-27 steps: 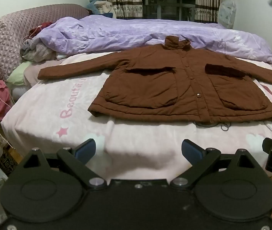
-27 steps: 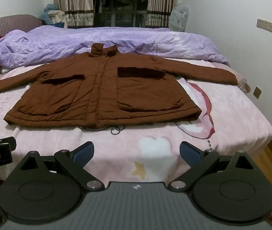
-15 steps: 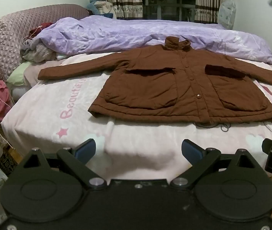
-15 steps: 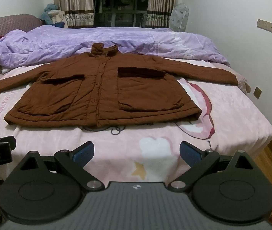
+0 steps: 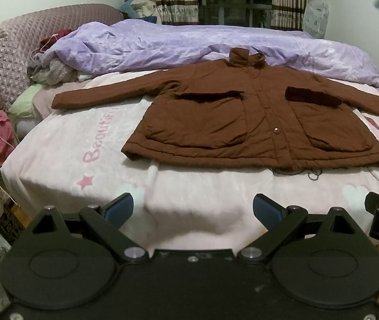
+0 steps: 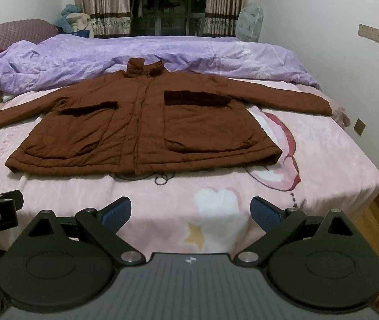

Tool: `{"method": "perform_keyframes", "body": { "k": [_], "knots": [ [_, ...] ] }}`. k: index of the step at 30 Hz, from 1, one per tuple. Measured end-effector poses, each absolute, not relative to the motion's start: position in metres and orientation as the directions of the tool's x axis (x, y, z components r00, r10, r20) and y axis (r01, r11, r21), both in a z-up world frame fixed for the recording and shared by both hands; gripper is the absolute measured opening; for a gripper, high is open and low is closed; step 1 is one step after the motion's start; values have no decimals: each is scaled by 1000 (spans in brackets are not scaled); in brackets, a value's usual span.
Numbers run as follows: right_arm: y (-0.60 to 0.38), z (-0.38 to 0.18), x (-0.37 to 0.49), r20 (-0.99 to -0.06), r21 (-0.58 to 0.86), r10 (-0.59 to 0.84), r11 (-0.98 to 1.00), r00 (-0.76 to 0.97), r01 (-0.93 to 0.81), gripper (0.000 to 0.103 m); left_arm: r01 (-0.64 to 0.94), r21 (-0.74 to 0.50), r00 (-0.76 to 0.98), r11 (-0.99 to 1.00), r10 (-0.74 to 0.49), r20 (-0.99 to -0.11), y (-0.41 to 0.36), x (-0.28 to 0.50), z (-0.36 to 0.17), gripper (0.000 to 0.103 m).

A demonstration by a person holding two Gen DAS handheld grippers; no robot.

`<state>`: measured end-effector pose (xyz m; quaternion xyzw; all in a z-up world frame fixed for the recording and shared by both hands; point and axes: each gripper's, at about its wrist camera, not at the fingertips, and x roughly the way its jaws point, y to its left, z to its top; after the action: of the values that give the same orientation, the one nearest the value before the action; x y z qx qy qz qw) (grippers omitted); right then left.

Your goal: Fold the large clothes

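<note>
A large brown padded jacket (image 5: pixel 242 122) lies flat, front up, on the pink bed sheet (image 5: pixel 82 138), collar at the far side, both sleeves spread out to the sides. It also shows in the right wrist view (image 6: pixel 141 128). My left gripper (image 5: pixel 193 210) is open and empty, held at the bed's near edge well short of the jacket's hem. My right gripper (image 6: pixel 190 212) is open and empty, also at the near edge short of the hem.
A purple duvet (image 5: pixel 189 45) is bunched behind the jacket. A quilted headboard (image 5: pixel 8 53) and a pile of clothes (image 5: pixel 53 69) are at the left. A wall (image 6: pixel 349 66) and wooden floor (image 6: pixel 376 213) lie right of the bed.
</note>
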<state>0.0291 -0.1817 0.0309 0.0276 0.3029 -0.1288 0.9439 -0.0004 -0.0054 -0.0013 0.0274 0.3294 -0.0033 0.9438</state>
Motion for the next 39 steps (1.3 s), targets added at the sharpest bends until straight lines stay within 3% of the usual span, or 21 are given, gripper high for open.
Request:
{"method": "perform_keyframes", "body": {
  "k": [10,16,23,28,35,39],
  "knots": [
    [-187,26,54,-552,-23,-221,968,804,250,103,63,29,781,998,-32,-624,7,25,-12,99],
    [-197,30,94,-528,-39,-218,972,820,233,103,35,-86,773,996,-81,-630,40,66,-23,99],
    [-210,46,133,-462,40,-172,976,870,213,103,-77,-118,799,990,-10,-601,93,118,-18,99],
    [-220,50,170,-481,103,-138,972,866,211,103,-165,-215,785,963,-4,-620,150,182,-18,99],
    [-216,48,229,-493,74,-150,974,857,213,103,-275,-314,825,909,56,-562,219,264,-24,98],
    [-216,41,258,-466,75,-66,991,882,114,103,-329,-380,843,865,88,-531,259,311,-34,98]
  ]
}}
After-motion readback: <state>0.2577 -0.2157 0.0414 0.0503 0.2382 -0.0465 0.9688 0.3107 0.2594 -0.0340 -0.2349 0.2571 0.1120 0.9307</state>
